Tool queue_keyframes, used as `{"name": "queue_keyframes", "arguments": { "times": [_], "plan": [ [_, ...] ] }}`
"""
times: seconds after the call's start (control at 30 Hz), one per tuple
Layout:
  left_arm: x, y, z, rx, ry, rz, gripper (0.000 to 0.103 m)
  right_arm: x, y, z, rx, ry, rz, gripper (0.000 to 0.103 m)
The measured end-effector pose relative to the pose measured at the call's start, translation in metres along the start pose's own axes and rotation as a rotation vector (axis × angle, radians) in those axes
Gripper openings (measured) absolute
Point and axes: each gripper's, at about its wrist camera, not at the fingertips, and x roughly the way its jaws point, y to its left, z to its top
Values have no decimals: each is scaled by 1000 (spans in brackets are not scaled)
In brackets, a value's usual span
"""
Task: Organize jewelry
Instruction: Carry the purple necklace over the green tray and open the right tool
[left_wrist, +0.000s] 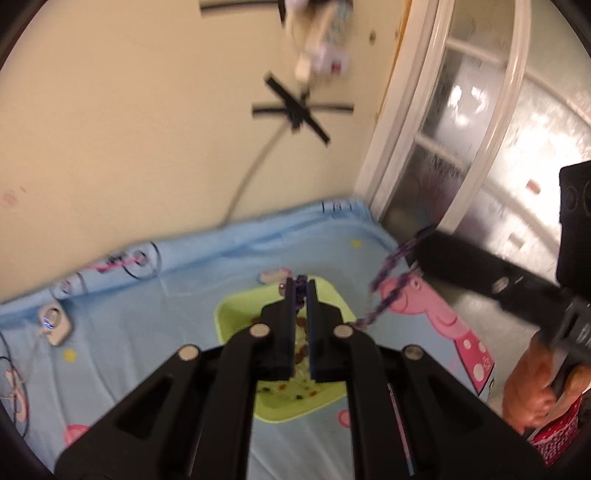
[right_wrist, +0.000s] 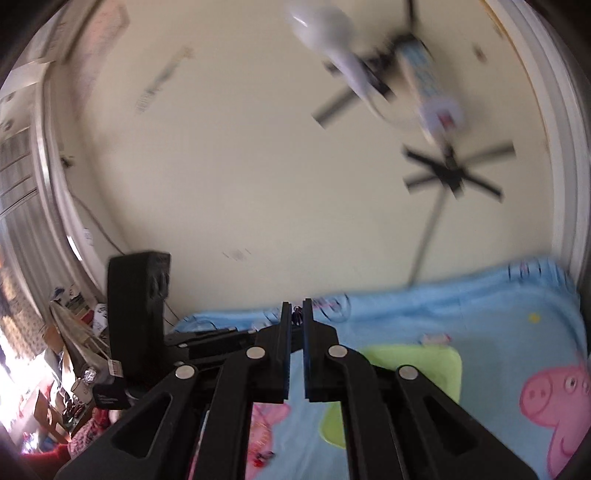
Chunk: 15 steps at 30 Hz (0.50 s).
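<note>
A purple beaded necklace (left_wrist: 388, 288) hangs in a loop between my two grippers, above a lime-green tray (left_wrist: 236, 314) with small beads and jewelry bits in it. My left gripper (left_wrist: 301, 286) is shut on one end of the necklace, over the tray's far edge. My right gripper (left_wrist: 421, 240) comes in from the right and grips the other end. In the right wrist view the right gripper (right_wrist: 297, 308) is shut with a dark bit of necklace (right_wrist: 296, 316) between its tips. The green tray (right_wrist: 436, 362) lies beyond it to the right.
A blue cartoon-pig cloth (left_wrist: 147, 350) covers the surface. Thin bangles and a pink piece (left_wrist: 125, 260) lie at its back left by the cream wall, with a small white item (left_wrist: 55, 321) nearby. A white-framed glass door (left_wrist: 461, 166) stands right. A person's hand (left_wrist: 535, 387) holds the right tool.
</note>
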Motion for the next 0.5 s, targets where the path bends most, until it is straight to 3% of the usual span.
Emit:
{"name": "queue_keyframes", "arguments": {
  "times": [0.17,0.2,0.3,0.33,0.43,0.5],
  "plan": [
    [57,2,-15,15,80,48,5,46,-41,-35,44,96,-69,0],
    [69,3,-20,28,97,78,8,56,-47,-43,42,114,-99,0],
    [84,12,-33,35,122,180,30,82,-62,-66,27,148,-192,0],
    [83,18,-36,24,120,179,36,86,-68,-70,43,157,-205,0],
    [63,36,-41,-14,92,202,37,83,-75,-74,75,146,-202,9],
    [30,49,-42,-18,25,225,37,69,-67,-70,66,108,-189,9]
  ]
}}
